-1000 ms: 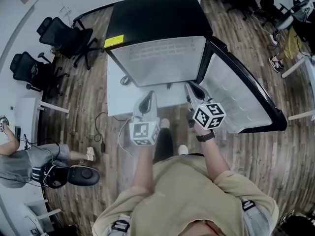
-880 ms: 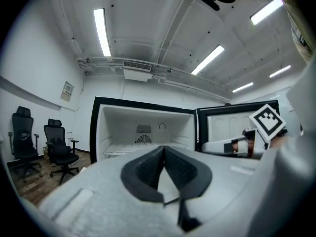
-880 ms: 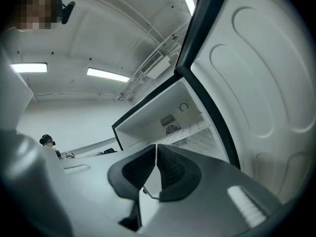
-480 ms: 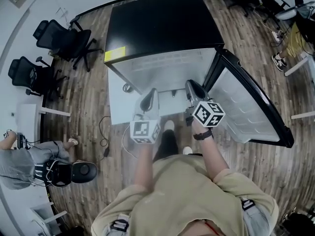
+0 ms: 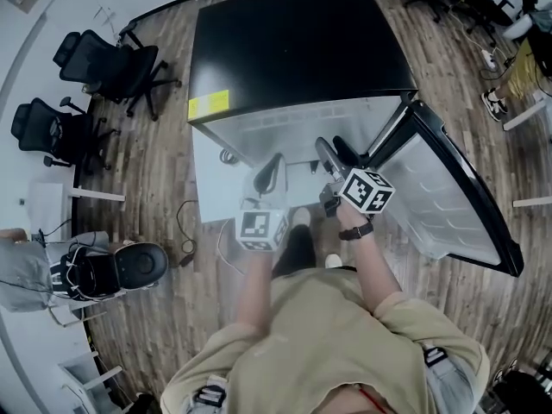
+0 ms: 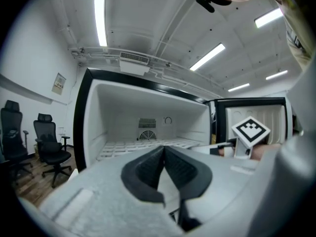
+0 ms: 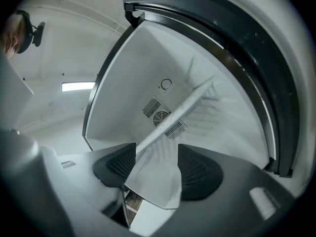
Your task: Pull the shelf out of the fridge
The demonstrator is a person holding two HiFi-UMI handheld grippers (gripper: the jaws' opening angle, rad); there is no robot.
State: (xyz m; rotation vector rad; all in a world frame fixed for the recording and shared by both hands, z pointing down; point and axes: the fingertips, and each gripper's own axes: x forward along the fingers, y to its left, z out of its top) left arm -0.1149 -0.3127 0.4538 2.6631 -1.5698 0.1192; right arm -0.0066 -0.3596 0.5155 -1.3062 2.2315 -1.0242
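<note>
Facing one fridge: left claw closed, right claw opening at one shelf.

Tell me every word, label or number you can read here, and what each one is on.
No text in these pictures can be read.
Yellow label on the black top of the fridge: print too small to read.
Wall notice left of the fridge: too blurred to read.
Squares on the two cubes: black-and-white patterns, no letters or digits.
</note>
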